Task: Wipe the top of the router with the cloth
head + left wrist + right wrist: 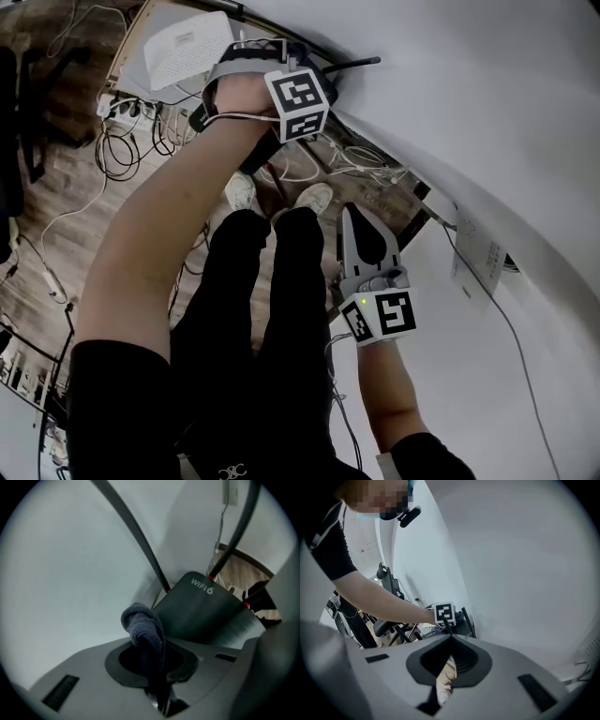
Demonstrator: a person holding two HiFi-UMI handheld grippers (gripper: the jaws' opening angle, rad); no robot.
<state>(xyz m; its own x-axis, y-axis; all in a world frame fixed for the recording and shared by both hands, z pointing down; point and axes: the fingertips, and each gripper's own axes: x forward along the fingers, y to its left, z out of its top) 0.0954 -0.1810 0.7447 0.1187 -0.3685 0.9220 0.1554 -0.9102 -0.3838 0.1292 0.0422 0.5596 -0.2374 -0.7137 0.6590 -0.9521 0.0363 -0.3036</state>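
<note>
Low in the left gripper view, the left gripper (153, 663) pinches a soft, limp cloth (143, 627) by a fold. To its right sits the dark router (206, 609), probably rigid, light and apt to slide. Lower right in the head view, the right gripper (364, 225) is closed and empty.

The router (206, 606) sits against the wall (70, 564), just ahead and to the right of the cloth (143, 625) between the left gripper (149, 653) jaws. The right gripper (361, 220) hangs lower, well apart, beside the wall. Cables (117, 150) lie on the floor (56, 244) to the left.
</note>
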